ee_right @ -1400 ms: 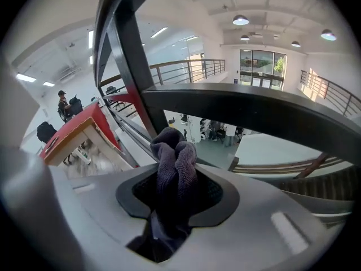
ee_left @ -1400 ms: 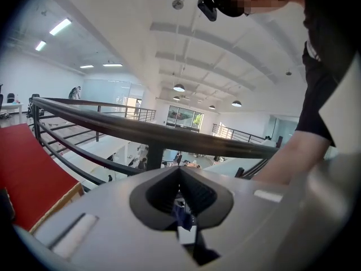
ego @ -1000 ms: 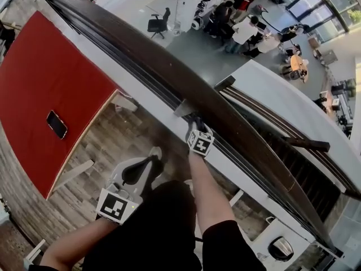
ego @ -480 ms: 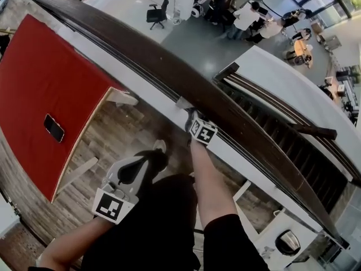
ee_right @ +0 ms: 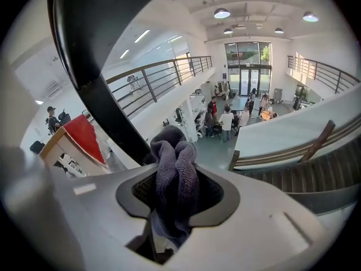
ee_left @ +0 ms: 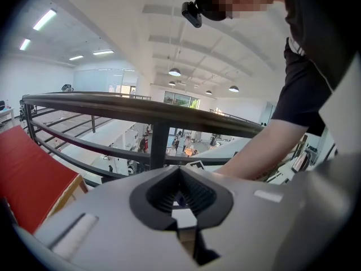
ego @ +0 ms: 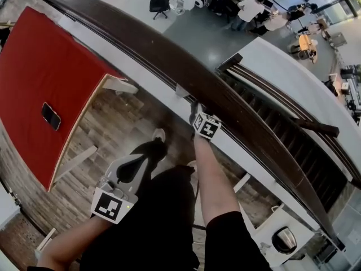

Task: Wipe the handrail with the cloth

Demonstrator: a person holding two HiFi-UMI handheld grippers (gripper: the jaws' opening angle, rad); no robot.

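The dark brown handrail (ego: 169,58) runs diagonally from upper left to lower right in the head view. My right gripper (ego: 196,109) is pressed against its near side, just right of a small bracket (ego: 181,90). It is shut on a grey-purple cloth (ee_right: 176,171), which bulges out between the jaws in the right gripper view, with the handrail (ee_right: 84,61) dark and close at the left. My left gripper (ego: 155,159) hangs low by the person's body, away from the rail. Its jaws are together, with nothing between them (ee_left: 180,173). The handrail (ee_left: 141,107) crosses ahead of it.
A red-topped table (ego: 45,83) with a dark phone (ego: 51,116) stands at the left on the wooden floor (ego: 121,126). Beyond the rail are a stairway (ego: 282,123), a lower floor with several people (ego: 254,7) and an office chair (ego: 159,3). A round bin (ego: 280,240) sits at the lower right.
My right gripper with the cloth has slid a little to the right along the handrail, away from the bracket. The left gripper has stayed put.
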